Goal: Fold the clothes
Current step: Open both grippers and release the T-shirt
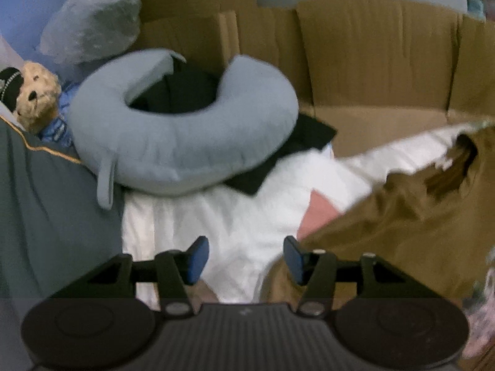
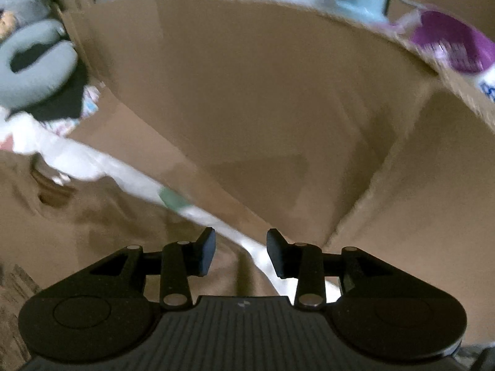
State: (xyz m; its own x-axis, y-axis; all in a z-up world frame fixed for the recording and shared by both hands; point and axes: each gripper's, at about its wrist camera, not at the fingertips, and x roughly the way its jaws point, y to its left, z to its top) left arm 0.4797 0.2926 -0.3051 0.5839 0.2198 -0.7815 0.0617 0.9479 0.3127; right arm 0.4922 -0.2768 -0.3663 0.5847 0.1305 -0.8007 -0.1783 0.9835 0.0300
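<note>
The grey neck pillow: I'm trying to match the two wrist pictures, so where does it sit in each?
Left wrist: neck pillow fills the upper left centre, lying on a black cloth.
Right wrist: it is small at the far left edge.
Shared landmark: the white garment lying just below the pillow.

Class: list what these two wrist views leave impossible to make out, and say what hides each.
- Black cloth: left view, mostly under the grey neck pillow.
- Brown garment: left view, type unclear, cut off by the edge.
- Purple package: right view, label blurred.
- Teddy bear: left view, body hidden.
</note>
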